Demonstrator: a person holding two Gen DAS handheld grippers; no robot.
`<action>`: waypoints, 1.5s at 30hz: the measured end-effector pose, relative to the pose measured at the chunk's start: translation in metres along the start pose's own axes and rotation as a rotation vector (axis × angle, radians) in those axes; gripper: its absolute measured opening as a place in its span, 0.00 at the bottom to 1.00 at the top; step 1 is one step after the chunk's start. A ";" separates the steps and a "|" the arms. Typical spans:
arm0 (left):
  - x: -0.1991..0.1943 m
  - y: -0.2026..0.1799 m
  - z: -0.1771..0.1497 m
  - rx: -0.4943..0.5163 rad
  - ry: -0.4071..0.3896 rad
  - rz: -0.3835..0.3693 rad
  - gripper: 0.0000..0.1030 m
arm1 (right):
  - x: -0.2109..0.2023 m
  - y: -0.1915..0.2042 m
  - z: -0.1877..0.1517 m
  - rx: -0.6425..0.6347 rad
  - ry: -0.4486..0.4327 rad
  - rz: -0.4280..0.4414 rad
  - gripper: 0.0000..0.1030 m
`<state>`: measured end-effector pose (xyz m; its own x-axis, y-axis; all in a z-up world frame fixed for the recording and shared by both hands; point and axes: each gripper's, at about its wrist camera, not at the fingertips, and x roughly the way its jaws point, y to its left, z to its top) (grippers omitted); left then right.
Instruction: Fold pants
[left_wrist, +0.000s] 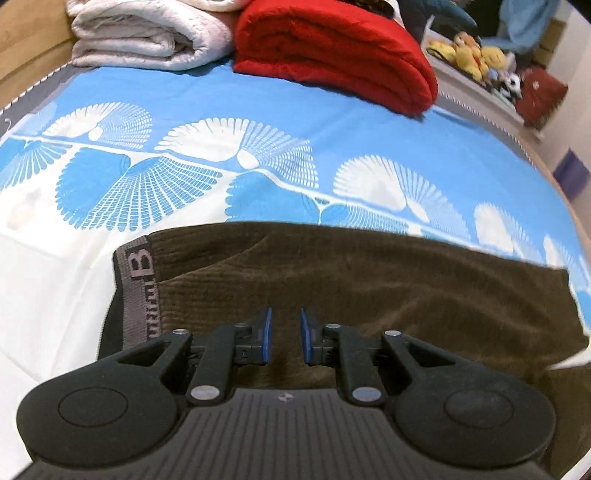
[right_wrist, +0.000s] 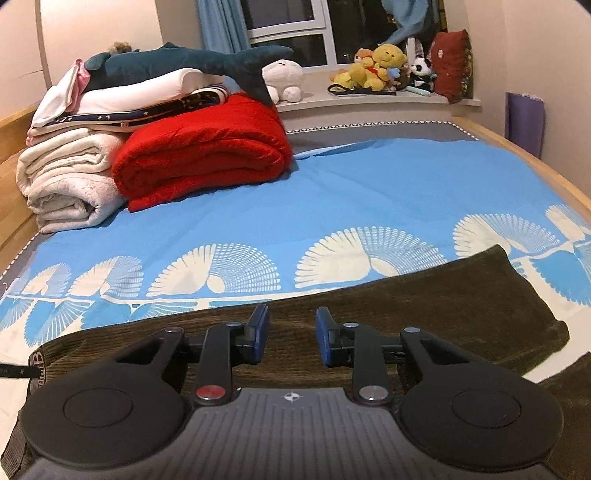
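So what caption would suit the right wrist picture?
Right gripper poised open over brown corduroy pants on a blue patterned bed sheet.

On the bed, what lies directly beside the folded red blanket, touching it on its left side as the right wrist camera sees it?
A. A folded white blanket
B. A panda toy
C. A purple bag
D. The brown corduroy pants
A: the folded white blanket presses against the red blanket, while the brown corduroy pants lie far nearer the camera.

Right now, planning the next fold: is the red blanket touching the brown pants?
Apart. The right wrist view shows a wide stretch of blue sheet between the red blanket and the brown pants.
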<state>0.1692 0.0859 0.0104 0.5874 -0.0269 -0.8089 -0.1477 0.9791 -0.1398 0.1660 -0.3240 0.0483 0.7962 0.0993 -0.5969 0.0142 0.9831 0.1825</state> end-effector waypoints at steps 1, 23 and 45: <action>0.003 0.001 0.003 -0.014 -0.002 -0.004 0.17 | 0.001 0.001 0.001 -0.001 -0.002 0.003 0.28; 0.102 0.036 0.061 0.000 -0.129 0.197 0.82 | 0.003 -0.016 0.002 0.005 0.026 0.002 0.28; 0.129 0.013 0.057 0.266 0.017 0.152 0.02 | 0.023 -0.021 -0.001 -0.035 0.075 -0.027 0.28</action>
<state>0.2884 0.1062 -0.0636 0.5608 0.1228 -0.8188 -0.0176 0.9905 0.1365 0.1833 -0.3420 0.0299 0.7480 0.0825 -0.6586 0.0127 0.9903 0.1385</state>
